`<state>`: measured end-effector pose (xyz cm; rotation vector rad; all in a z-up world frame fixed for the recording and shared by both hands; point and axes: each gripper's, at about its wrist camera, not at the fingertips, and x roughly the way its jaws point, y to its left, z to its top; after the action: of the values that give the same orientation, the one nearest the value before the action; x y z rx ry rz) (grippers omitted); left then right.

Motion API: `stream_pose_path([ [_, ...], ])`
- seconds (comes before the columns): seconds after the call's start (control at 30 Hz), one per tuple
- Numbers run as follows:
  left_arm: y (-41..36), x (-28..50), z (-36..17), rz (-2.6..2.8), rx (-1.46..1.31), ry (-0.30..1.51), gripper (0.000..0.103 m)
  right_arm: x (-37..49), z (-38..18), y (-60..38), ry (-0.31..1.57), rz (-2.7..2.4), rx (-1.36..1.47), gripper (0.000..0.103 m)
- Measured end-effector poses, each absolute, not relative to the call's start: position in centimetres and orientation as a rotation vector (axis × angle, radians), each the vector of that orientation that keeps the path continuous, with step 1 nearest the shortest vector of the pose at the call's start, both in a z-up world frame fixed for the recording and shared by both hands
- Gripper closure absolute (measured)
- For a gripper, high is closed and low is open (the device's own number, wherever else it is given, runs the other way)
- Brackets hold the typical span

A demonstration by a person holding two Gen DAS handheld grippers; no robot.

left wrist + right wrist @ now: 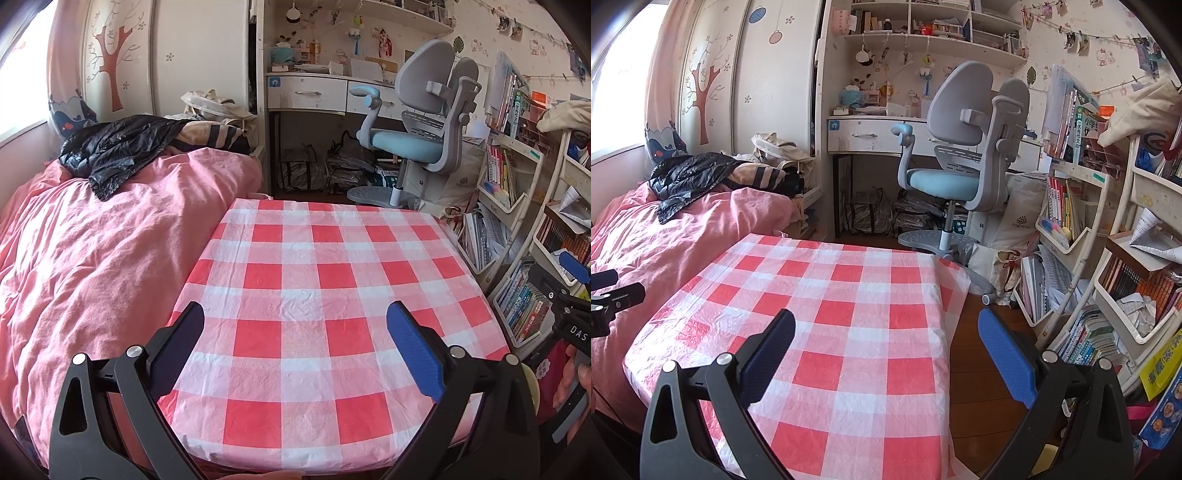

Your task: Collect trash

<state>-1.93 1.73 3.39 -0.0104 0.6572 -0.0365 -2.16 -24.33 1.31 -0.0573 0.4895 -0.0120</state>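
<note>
Both grippers, left [295,332] and right [886,339], hover jaws apart above the checked tablecloth [314,251].

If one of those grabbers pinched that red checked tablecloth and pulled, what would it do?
The tablecloth would likely bunch and slide: it looks thin, creased and faintly shiny, like plastic sheet. Its loose corner hangs free, so probably nothing pins it. It is probably very light and floppy.

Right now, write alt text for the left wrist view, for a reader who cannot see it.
The open left gripper hangs over a table under a red-and-white checked cloth, with no trash visible on it. A pink bed with a black jacket lies to the left, a grey-blue desk chair behind, bookshelves to the right.
</note>
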Motion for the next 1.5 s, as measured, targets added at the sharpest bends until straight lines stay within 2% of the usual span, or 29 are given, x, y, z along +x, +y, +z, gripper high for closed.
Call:
stream_pose_path([
  [0.87, 2.1, -1.7, 2.8, -0.021, 0.01, 0.674, 0.007, -2.1, 1.2, -24.2, 0.493, -0.012, -0.06, 0.008],
  [1.17, 2.9, -1.5, 1.7, -0.141, -0.134, 0.707, 0.007, -2.2, 1.0, -24.3, 0.494, -0.01, -0.056, 0.008],
  [1.37, 0.9, -2.4, 2.5, -0.089, 0.032, 0.622, 0.007, -2.2, 0.7, -24.2, 0.499, -0.009, -0.066, 0.008],
  [1.5, 0.4, -2.0, 2.6, -0.067, 0.088, 0.653, 0.007, -2.2, 0.5, -24.0, 0.506, -0.005, -0.083, 0.008],
])
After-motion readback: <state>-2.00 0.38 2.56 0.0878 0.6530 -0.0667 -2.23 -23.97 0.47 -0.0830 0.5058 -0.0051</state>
